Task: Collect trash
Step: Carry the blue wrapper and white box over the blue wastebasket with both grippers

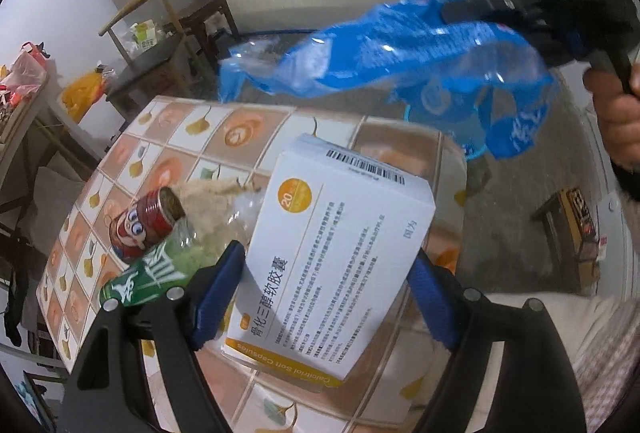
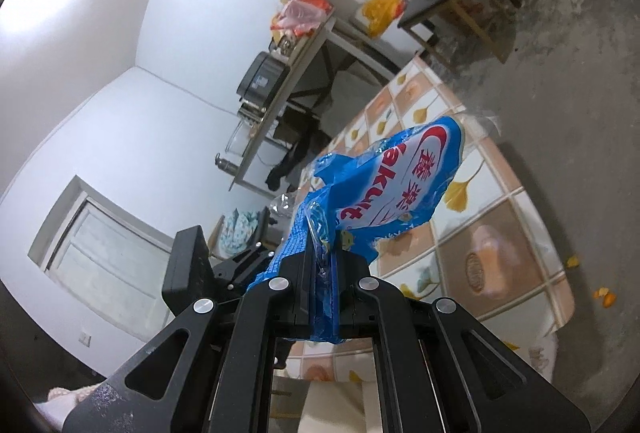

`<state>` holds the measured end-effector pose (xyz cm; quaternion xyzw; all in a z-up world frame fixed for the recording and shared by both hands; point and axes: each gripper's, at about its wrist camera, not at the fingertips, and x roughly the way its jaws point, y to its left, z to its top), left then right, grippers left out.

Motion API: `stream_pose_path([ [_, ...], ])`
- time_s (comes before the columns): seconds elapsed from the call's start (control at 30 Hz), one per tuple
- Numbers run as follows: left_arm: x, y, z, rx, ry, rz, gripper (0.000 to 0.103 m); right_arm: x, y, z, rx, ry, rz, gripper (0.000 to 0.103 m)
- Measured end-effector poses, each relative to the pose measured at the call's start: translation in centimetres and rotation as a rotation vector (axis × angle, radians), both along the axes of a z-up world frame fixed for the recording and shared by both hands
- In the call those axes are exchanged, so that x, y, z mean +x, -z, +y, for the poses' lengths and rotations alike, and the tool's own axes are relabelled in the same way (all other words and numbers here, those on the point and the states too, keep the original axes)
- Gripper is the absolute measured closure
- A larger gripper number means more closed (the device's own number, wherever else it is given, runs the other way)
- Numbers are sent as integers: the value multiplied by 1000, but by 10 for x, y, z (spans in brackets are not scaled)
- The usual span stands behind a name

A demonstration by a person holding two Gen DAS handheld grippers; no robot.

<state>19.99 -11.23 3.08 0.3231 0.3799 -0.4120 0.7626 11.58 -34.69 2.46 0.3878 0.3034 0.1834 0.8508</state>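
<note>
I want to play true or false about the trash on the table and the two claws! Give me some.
1. The right claw is shut on the crinkly blue plastic wrapper. True.
2. The white cardboard medicine box sits between the left claw's fingers. True.
3. The red tin can stands upright. False: it lies on its side.
4. The tiled table has a plain black top. False: it shows yellow leaves.
5. The wrapper lies flat on the table. False: it hangs in the air.
</note>
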Motion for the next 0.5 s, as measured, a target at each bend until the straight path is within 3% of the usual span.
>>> stream_pose_path([
  [0.27, 7, -5, -48, -58, -31, 49, 25, -27, -7, -42, -22, 107, -18, 99],
  [0.5, 11, -4, -135, -159, -1, 149, 25, -66, -16, -108, -123, 287, 8, 99],
])
